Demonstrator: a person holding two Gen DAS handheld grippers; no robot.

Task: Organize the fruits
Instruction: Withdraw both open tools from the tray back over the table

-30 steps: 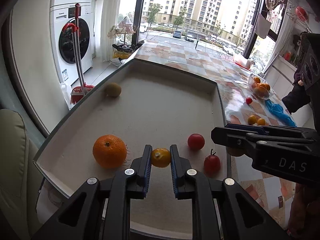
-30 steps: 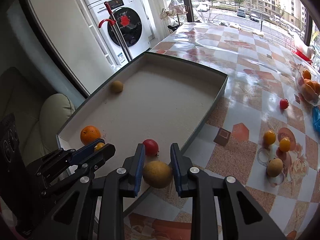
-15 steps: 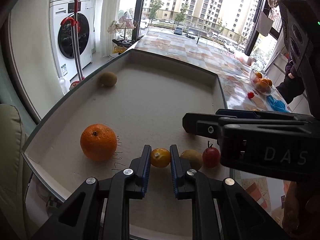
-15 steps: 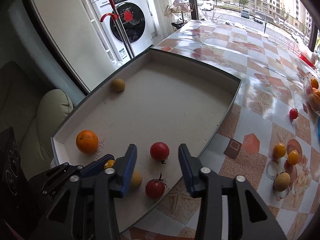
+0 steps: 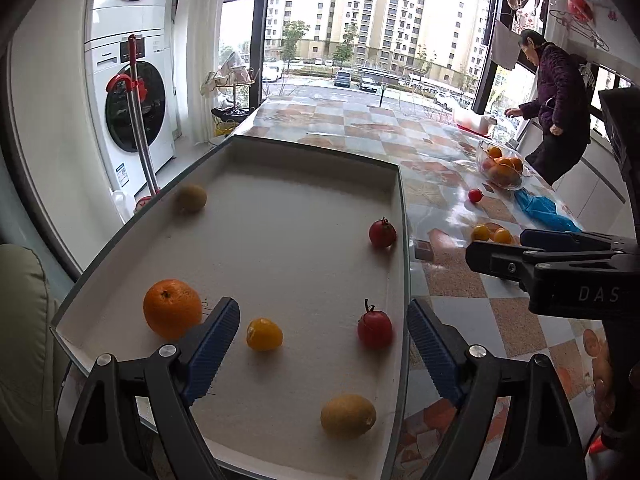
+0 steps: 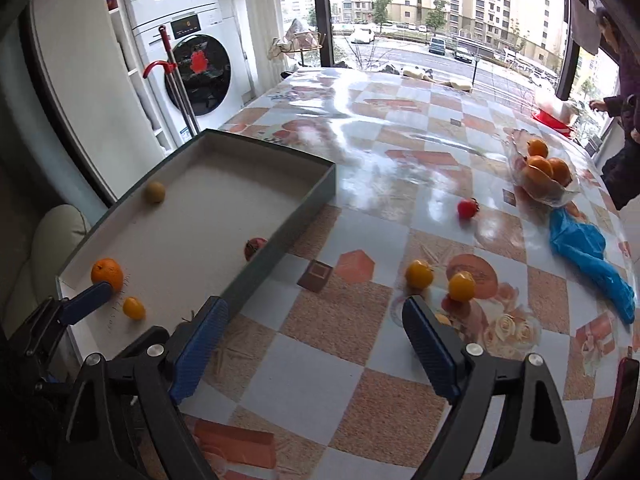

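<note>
left gripper (image 5: pixel 322 334) over the tray (image 5: pixel 400 216), jaws just sprung apart, clamping nothing; the yellow fruit (image 5: pixel 264 334) it pinched a second ago lies loose between them. only this view shows the tan fruit (image 5: pixel 348 416) nearest and the stemmed tomato (image 5: pixel 375 329) in full. right gripper (image 6: pixel 314 336), jaws also just opened and empty, has swung from the tray to the table (image 6: pixel 320 360); its view alone shows the two yellow fruits (image 6: pixel 419 274), farther tomato (image 6: pixel 467 208) and bowl (image 6: pixel 560 196) in full.

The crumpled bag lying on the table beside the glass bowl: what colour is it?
Blue. The crumpled bag shows best in the right wrist view.
</note>
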